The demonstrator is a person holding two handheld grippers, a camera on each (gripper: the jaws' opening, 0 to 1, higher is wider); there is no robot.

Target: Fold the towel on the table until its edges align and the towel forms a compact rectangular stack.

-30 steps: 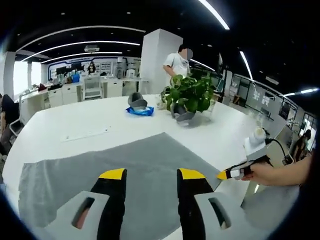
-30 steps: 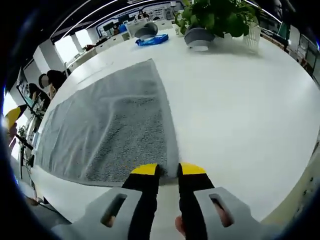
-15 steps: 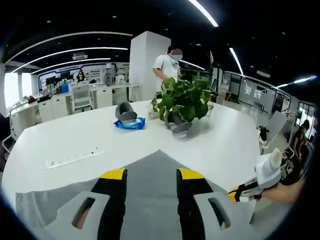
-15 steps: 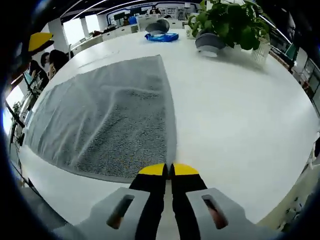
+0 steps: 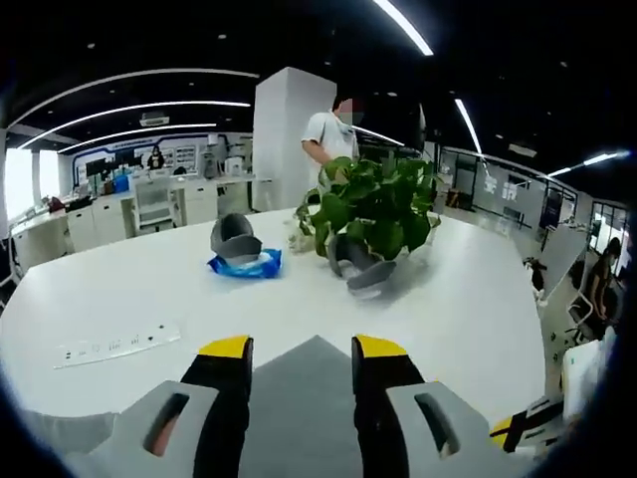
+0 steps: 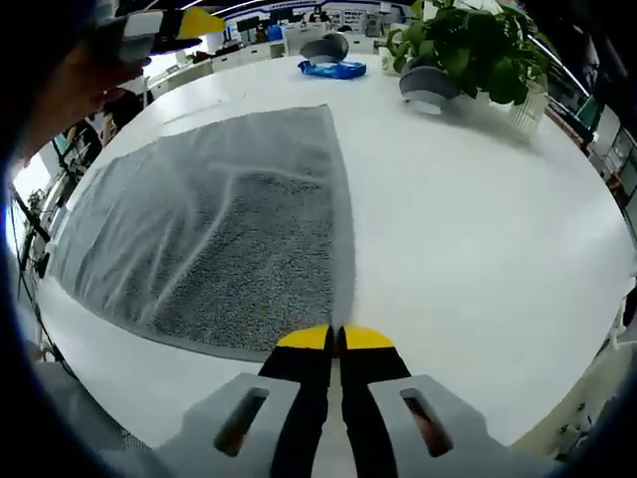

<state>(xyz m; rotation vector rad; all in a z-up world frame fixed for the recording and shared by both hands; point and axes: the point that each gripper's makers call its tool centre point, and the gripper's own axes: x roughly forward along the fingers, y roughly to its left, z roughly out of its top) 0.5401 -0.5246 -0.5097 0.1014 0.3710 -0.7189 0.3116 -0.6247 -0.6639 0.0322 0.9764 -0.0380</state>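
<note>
A grey towel (image 6: 229, 219) lies spread flat on the white table (image 6: 478, 229). My right gripper (image 6: 335, 340) is shut, its yellow tips pinching the towel's near right corner. In the left gripper view the towel (image 5: 304, 398) shows as a grey wedge between the jaws. My left gripper (image 5: 302, 348) hangs open over it with nothing between its fingers. In the right gripper view the left gripper (image 6: 164, 24) appears at the top left, held by a hand, above the towel's far left side. A yellow tip of the right gripper (image 5: 513, 434) peeks in at the lower right of the left gripper view.
A potted plant (image 5: 373, 204) stands at the far side of the table, with a blue cloth and grey object (image 5: 242, 261) to its left. A white power strip (image 5: 114, 345) lies near the towel's far edge. A person (image 5: 328, 134) stands behind the table.
My right gripper has shut on the towel's near corner. The left gripper has moved forward over the towel toward its far corner, staying open.
</note>
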